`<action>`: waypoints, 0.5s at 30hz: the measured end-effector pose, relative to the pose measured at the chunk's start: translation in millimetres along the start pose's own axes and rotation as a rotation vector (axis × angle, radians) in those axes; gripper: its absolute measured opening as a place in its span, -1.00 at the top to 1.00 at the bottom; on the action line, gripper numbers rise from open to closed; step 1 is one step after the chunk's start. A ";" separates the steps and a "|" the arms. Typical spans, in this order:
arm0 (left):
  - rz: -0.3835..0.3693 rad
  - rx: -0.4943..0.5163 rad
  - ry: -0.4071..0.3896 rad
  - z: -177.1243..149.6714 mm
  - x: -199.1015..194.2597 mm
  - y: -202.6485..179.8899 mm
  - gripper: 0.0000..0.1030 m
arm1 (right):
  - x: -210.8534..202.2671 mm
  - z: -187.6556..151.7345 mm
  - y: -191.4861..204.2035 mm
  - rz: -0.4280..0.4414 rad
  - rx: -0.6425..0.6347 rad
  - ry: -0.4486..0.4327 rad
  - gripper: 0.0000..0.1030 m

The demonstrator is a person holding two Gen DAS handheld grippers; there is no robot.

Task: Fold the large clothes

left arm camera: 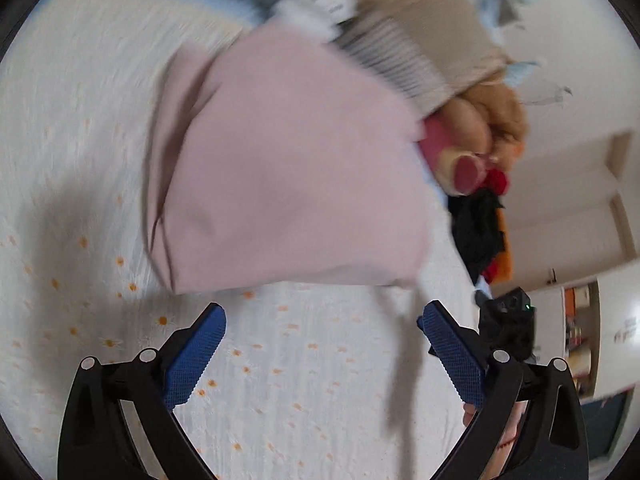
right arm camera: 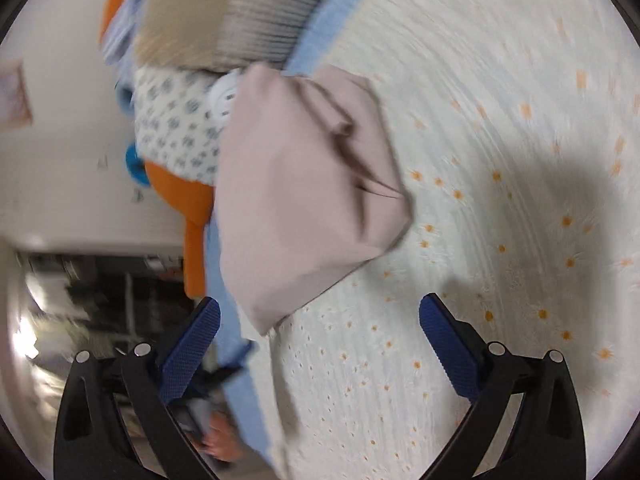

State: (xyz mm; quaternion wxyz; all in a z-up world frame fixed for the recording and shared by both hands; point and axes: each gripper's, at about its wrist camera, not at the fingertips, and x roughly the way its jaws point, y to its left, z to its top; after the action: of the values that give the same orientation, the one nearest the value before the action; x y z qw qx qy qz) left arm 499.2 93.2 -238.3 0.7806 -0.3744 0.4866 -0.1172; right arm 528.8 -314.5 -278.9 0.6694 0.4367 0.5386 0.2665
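A bed fills most of both views, spread with a white textured bedcover dotted with small orange flowers and edged by a pale blue border. Soft shadows fall across the cover. Beyond the bed stands a plain white wall. In the left wrist view a white panelled door or cupboard front shows at the right, with shelves of small coloured items below it. The right wrist view shows a dark, blurred shelving area with bright glare at lower left.
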 end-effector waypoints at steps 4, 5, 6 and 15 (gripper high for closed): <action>-0.070 -0.100 -0.024 8.2 23.4 33.7 -0.93 | 23.1 14.1 -11.6 0.027 0.011 -0.007 -0.93; -0.072 -0.116 -0.026 10.1 26.2 39.9 -0.93 | 27.7 17.1 -8.0 0.014 -0.001 -0.018 -0.93; -0.083 -0.120 -0.028 11.2 27.6 43.8 -0.93 | 31.0 20.0 -2.6 0.002 -0.017 -0.022 -0.93; -0.071 -0.079 0.011 9.1 13.9 54.7 -0.89 | 62.9 47.4 20.9 -0.101 -0.044 -0.061 -0.93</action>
State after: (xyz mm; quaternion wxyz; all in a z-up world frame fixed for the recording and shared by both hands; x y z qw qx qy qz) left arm 504.0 127.7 -283.7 0.7580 -0.4213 0.4813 -0.1278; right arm 593.9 -266.6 -289.5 0.7074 0.4022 0.5333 0.2309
